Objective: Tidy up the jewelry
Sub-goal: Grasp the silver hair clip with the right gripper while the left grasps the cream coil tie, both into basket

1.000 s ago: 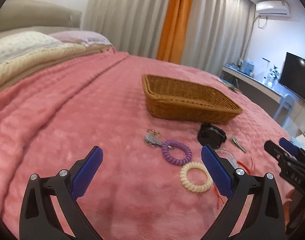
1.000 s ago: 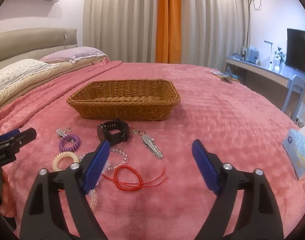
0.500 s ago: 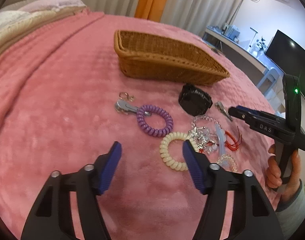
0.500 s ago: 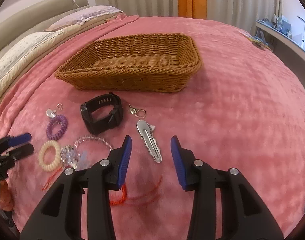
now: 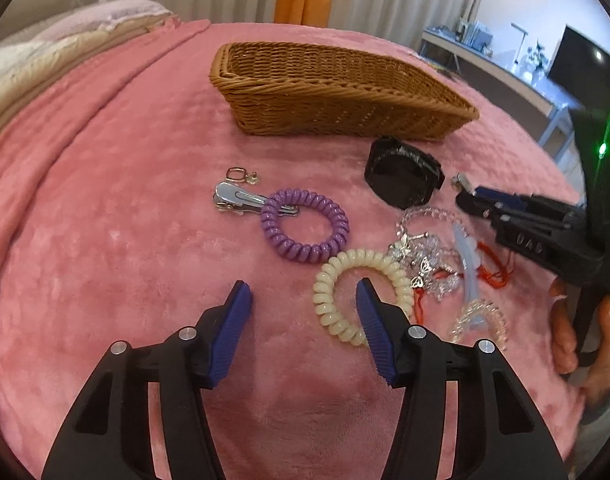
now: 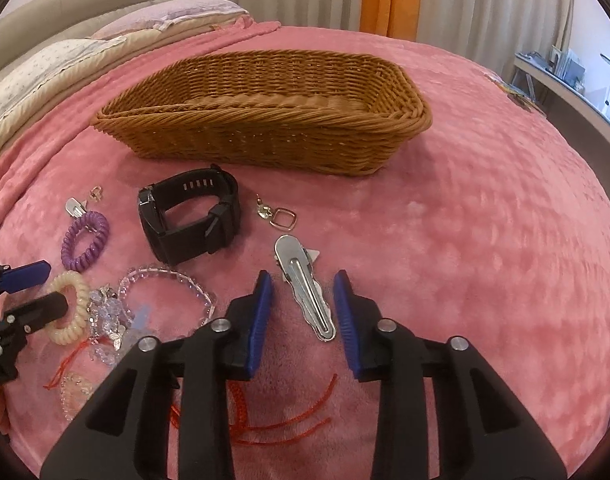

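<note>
Jewelry lies on a pink blanket in front of a wicker basket [image 5: 337, 92] [image 6: 265, 112]. My left gripper [image 5: 303, 286] hangs low over a cream coil ring [image 5: 325, 304]. Its jaws are closing, the ring's left side is between them, and the pads do not touch it. My right gripper [image 6: 303, 276] straddles a silver hair clip [image 6: 305, 292]. Its jaws are also closing, with a small gap on each side of the clip. Nearby lie a purple coil ring [image 5: 305, 228], a black watch [image 6: 189, 216], a second silver clip [image 5: 241, 200] and a clear bead bracelet [image 6: 165, 284].
A red cord [image 6: 285, 420] lies under the right gripper, and a small earring [image 6: 281, 216] lies beyond the clip. A heap of butterfly charms [image 5: 425, 260] touches the cream ring. Pillows [image 6: 45, 68] are at the far left, and a desk [image 5: 505, 68] and a TV stand at the right.
Both grippers have come down toward the blanket and tipped downward, and their jaws have narrowed. The left one now stands around the cream ring's side, the right one around the silver clip.
</note>
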Tool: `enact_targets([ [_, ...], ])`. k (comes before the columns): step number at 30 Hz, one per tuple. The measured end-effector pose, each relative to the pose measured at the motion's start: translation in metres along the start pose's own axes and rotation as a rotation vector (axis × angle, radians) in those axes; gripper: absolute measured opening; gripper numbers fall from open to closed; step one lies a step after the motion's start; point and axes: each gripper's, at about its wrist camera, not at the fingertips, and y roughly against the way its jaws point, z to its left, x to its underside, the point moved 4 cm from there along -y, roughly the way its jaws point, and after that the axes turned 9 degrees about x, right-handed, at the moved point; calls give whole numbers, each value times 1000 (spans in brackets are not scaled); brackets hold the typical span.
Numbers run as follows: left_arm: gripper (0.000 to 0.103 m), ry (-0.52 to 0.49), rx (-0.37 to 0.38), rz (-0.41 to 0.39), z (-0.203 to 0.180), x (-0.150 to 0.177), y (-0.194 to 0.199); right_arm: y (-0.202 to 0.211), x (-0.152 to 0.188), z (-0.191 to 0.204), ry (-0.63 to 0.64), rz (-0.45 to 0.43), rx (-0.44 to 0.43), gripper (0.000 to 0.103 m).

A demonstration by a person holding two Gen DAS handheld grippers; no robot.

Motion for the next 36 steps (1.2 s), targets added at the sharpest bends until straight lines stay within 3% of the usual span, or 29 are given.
enact_targets([
  [3, 37, -33, -28, -10, -6, 1, 1, 3, 2, 4, 13, -17, -3, 12],
  [5, 14, -49, -32, -24, -8, 1, 3, 6, 3, 6, 14, -28, -4, 12],
  [6, 10, -51, -30, -31, -8, 2, 5, 8, 3, 6, 12, -39, -11, 12],
  [10, 9, -38, 10, -66, -5, 2, 13, 27, 5, 5, -4, -104, -55, 12],
  [15, 9, -26, 82, -169, -6, -8, 44, 57, 1, -2, -35, -178, -88, 12],
  [18, 9, -39, 94, -239, -8, -31, 69, 82, -13, -4, -54, -219, -126, 12],
  [23, 9, -83, 101, -341, -14, -91, 97, 110, -63, -1, -29, -287, -102, 12],
  [29, 9, -119, 81, -360, -21, -152, 68, 74, -126, 0, -32, -267, -59, 12],
  [36, 9, -80, 64, -305, -5, -193, -8, -3, -154, -2, -86, -170, -80, 12],
])
